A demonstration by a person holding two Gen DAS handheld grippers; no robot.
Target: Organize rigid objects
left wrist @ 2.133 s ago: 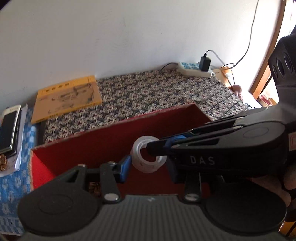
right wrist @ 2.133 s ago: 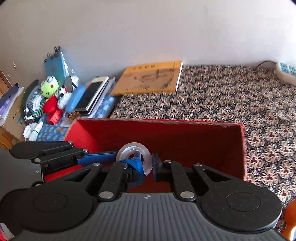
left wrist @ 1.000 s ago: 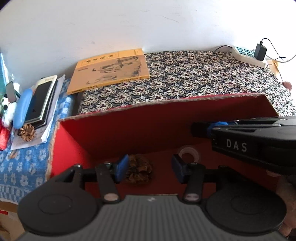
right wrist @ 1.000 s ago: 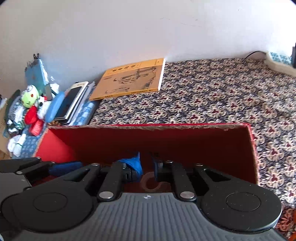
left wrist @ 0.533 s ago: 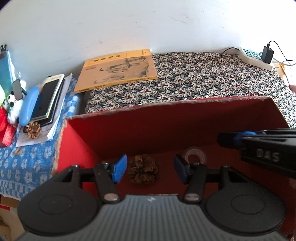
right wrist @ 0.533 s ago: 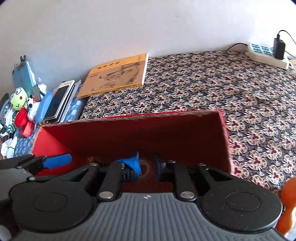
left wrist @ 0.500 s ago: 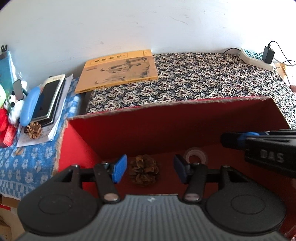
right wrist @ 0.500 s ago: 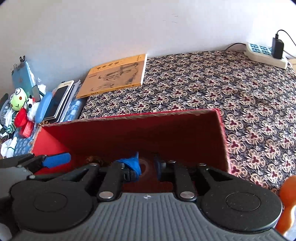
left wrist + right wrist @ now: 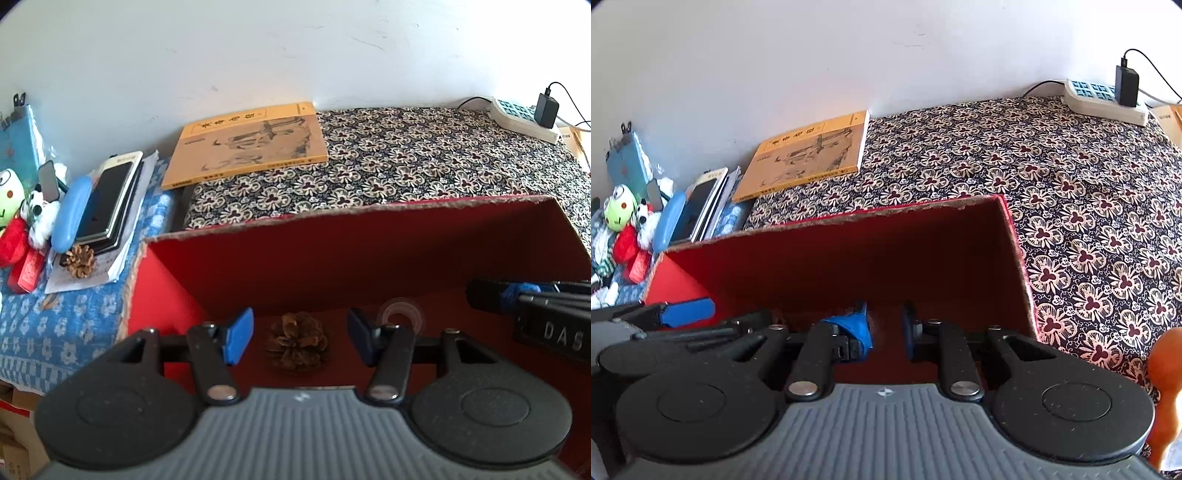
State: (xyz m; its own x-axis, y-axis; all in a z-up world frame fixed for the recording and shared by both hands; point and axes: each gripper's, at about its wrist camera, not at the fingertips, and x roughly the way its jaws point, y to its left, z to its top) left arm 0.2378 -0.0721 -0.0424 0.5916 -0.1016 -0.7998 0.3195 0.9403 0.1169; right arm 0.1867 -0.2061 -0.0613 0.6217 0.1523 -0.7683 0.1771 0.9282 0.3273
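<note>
Both items lie on the floor of the red box [image 9: 369,229], gathered there to be kept together: a brown, scaly pine cone [image 9: 297,342] and a clear, ring-shaped tape roll [image 9: 402,316] lying flat beside it. The left hand-held gripper [image 9: 300,340] hovers above, jaws apart and empty; the right hand-held gripper [image 9: 885,329] holds nothing, jaws drawn close.

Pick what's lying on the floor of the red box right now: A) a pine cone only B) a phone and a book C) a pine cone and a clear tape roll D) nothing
C: in the left wrist view a pine cone and a clear tape roll both lie on the floor of the red box; the book and phone lie outside it.
</note>
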